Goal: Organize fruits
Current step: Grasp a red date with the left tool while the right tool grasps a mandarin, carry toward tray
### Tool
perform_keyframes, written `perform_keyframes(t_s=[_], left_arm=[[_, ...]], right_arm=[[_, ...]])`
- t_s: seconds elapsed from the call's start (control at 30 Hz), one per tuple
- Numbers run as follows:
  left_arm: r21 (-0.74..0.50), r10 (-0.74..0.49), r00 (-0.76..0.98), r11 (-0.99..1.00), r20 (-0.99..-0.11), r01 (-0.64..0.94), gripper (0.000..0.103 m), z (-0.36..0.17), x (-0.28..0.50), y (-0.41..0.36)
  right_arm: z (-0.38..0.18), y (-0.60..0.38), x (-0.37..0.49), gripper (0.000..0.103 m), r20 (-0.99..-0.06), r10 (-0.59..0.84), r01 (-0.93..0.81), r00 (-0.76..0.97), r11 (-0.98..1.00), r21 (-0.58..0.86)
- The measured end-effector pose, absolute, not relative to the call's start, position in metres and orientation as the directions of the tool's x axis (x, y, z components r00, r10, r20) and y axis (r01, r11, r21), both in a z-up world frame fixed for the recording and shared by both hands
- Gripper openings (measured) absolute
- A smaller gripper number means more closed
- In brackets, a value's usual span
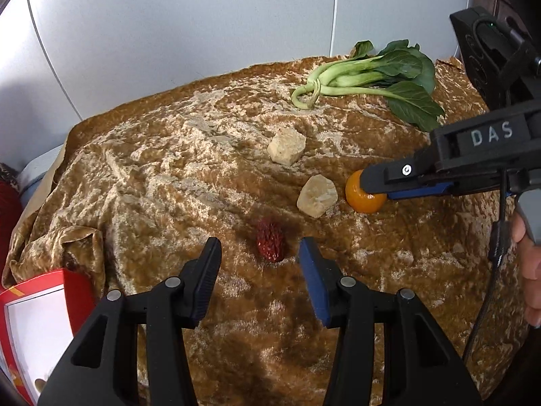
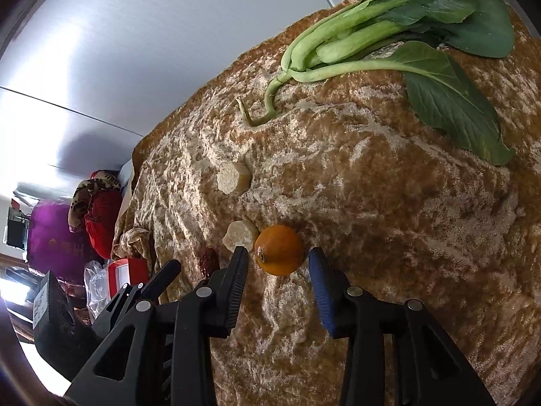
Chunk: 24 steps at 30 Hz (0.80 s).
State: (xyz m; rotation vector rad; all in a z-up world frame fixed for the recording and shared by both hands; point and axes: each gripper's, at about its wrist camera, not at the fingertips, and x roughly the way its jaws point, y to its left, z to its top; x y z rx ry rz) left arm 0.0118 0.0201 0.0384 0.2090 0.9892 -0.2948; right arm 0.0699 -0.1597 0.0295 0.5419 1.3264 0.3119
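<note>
1. Left wrist view. Crumpled golden-brown velvet cloth [image 1: 169, 169] over the table, pale grey wall panels behind. Left gripper [image 1: 259, 248] spread wide, holding nothing; wrinkled red date [image 1: 270, 244] lying on the cloth between the fingertips, touched by neither.
2. Same view: right gripper [image 1: 375, 186] reaching in from the right, fingers either side of the orange [image 1: 363, 196]; contact not resolvable from this angle.
3. Same view, surroundings: two pale rough lumps (identity unclear), nearer lump [image 1: 316, 195] just beside the orange, farther lump [image 1: 286, 145] well apart. Bok choy [image 1: 372, 77] at the far edge. Red box [image 1: 37, 321] at lower left, partly off frame.
4. Right wrist view. Same cloth and wall. Right gripper [image 2: 278, 257] released, empty; clear gaps between the orange [image 2: 279, 254] and both pads, fruit resting on the cloth.
5. Same view: nearer lump [image 2: 240, 237] touching or almost touching the orange, right at the black finger's tip. Date [image 2: 210, 260] largely hidden behind that finger.
6. Judgement: step in hand likely a grasp on each fruit. Best done by advancing until the orange's widest part sits between the pads, then closing slowly. Risks: black finger nudging the lump; round fruit rolling on loose cloth.
</note>
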Motion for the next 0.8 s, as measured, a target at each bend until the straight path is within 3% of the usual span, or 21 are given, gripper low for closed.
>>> perform_keyframes(t_s=[0.33, 0.37, 0.43, 0.6, 0.8], left_arm=[[-0.006, -0.192, 0.465, 0.928, -0.864, 0.372, 0.046, 0.020, 0.026, 0.015], [-0.020, -0.203, 0.464, 0.929, -0.862, 0.369, 0.045, 0.021, 0.027, 0.016], [-0.044, -0.218, 0.456, 0.931, -0.863, 0.362, 0.032, 0.020, 0.029, 0.017], [-0.013, -0.203, 0.458, 0.923, -0.866, 0.383, 0.019, 0.021, 0.027, 0.014], [-0.015, -0.209, 0.467, 0.923, -0.859, 0.386, 0.017, 0.031, 0.018, 0.021]], right_arm=[[0.015, -0.153, 0.079, 0.040, -0.829, 0.517, 0.094, 0.214, 0.834, 0.544], [0.014, -0.153, 0.080, 0.039, -0.828, 0.519, 0.092, 0.213, 0.833, 0.546], [0.014, -0.152, 0.080, 0.037, -0.829, 0.519, 0.083, 0.210, 0.835, 0.544], [0.012, -0.154, 0.079, 0.033, -0.819, 0.533, 0.088, 0.211, 0.824, 0.559], [0.019, -0.156, 0.072, 0.033, -0.813, 0.542, 0.097, 0.213, 0.816, 0.570]])
